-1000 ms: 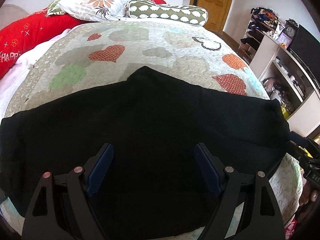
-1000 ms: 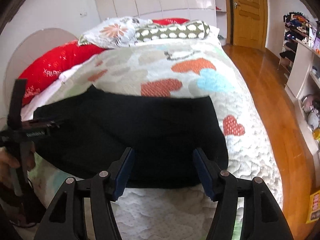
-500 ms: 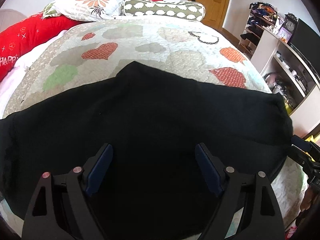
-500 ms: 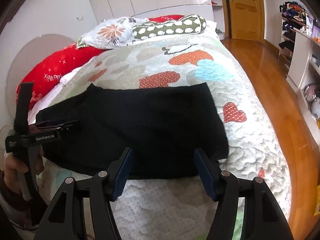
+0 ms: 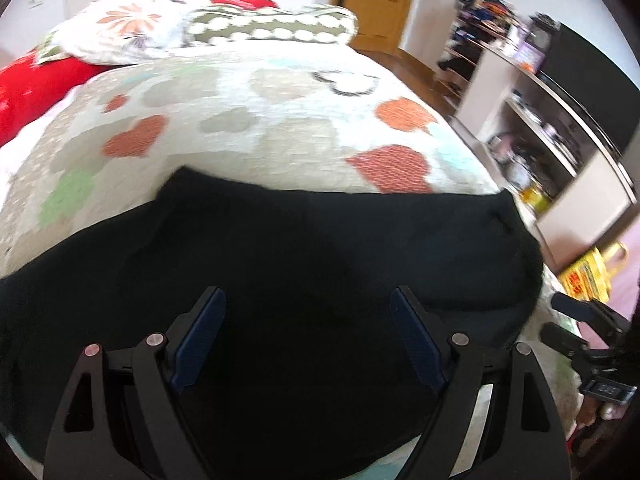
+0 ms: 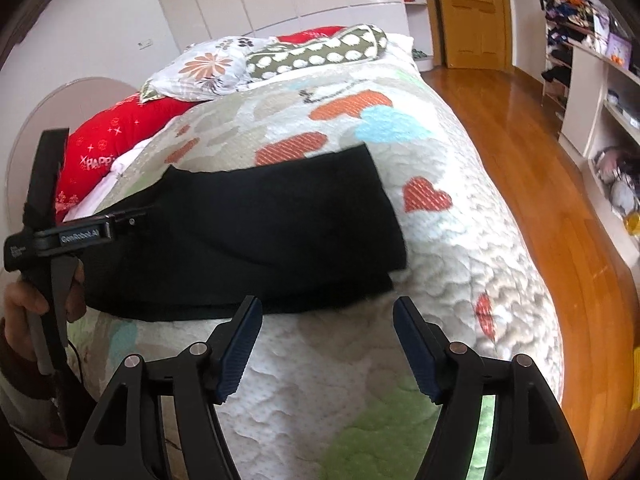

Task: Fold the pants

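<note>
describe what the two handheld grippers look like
Both are black, angular frames with silver rivets and ribbed dark blue pads. The left gripper, seen side-on, bears white lettering on its bar and trails a black cable. A dark red sleeve shows behind it.

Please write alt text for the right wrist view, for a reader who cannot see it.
Black pants lie flat across a heart-patterned quilt on a bed. The open right gripper hovers empty by their near edge.

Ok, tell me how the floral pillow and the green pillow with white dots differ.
The floral pillow is white with orange flowers; the green pillow has rows of white dots. The floral pillow looks broad and flat, the green pillow long and roll-shaped. Both lie at the head of the bed, touching.
</note>
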### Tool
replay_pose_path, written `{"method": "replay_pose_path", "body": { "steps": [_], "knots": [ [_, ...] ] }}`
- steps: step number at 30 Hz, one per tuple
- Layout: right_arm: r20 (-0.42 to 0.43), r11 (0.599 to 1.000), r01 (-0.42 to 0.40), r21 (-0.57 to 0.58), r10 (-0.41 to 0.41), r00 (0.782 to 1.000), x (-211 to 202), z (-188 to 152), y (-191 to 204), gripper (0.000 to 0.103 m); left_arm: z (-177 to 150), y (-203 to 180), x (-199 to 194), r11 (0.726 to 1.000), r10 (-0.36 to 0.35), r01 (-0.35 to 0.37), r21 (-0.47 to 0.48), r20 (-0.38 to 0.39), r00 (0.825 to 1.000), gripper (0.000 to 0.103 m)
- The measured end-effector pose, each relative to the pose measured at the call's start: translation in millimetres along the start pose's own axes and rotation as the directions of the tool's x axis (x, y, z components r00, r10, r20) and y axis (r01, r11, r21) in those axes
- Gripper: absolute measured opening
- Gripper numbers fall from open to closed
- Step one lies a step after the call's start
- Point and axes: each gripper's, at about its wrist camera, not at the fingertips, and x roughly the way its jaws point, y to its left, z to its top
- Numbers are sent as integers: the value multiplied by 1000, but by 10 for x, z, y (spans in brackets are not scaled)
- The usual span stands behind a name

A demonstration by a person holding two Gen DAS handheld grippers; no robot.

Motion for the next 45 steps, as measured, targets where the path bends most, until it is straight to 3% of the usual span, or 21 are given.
{"method": "replay_pose_path", "body": {
  "steps": [8,13,21,23,25,26,28,29,31,33,39,43,45],
  "knots": [
    [13,992,-86,92,85,996,81,-46,-114,73,350,-480,283,977,-146,156,146,-82,986,85],
    [31,986,-123,111,121,992,124,-87,-137,77,602,-808,505,926,-273,304,223,-161,948,85],
    [87,971,-176,159,163,983,244,-78,-172,81,775,-1351,957,866,-297,377,327,-269,916,86],
    [100,968,-178,177,162,982,270,-55,-175,81,798,-1394,1005,861,-331,408,304,-276,903,85],
    [122,958,-189,215,166,979,283,-30,-208,81,818,-1429,1051,866,-343,412,283,-264,902,80],
    [136,951,-195,241,166,977,301,-24,-234,79,823,-1449,1062,867,-340,408,287,-258,904,77],
    [152,940,-184,289,145,978,333,-8,-272,60,811,-1492,1072,868,-328,394,302,-245,912,76],
    [150,940,-170,297,130,980,352,4,-279,37,808,-1506,1070,870,-323,387,306,-239,916,74],
    [148,933,-185,308,145,978,381,23,-286,28,807,-1512,1043,873,-318,379,305,-233,919,67],
    [157,943,-180,280,140,978,310,65,-228,25,838,-1471,994,880,-327,385,277,-235,915,57],
    [231,977,-187,100,160,960,-60,391,233,22,1011,-807,379,920,-361,372,123,-106,927,58],
    [244,975,-220,-36,222,944,-86,610,720,21,946,-25,-150,936,-352,352,-14,6,936,80],
    [224,962,-250,-111,270,936,3,671,1038,21,835,341,-359,944,-317,321,-73,55,947,81]
  ]
}}
